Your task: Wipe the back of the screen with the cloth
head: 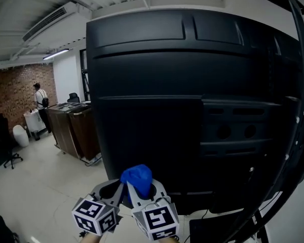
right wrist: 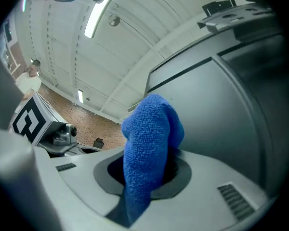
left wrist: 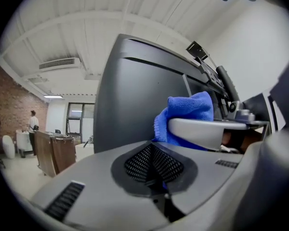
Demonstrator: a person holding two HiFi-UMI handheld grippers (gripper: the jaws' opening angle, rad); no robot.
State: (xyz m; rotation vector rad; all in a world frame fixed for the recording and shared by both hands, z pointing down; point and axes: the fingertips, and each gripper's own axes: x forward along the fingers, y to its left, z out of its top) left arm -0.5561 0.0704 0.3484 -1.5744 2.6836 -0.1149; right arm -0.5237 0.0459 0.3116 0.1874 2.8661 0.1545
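The cloth (right wrist: 149,153), blue and bunched into a long wad, stands up out of the right gripper (right wrist: 144,177), which is clamped on its lower end. Its long axis runs along the jaws, and its rounded tip points at the back of the screen (head: 192,100), near the lower edge. The left gripper (left wrist: 154,165) sits just beside it, jaws closed together with nothing between them.

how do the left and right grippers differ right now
The right gripper is shut on the blue cloth, which bunches up above its jaws; the left gripper has its jaws together on nothing. In the head view the right gripper sits just right of the left gripper. Both are held low before the screen's black back.
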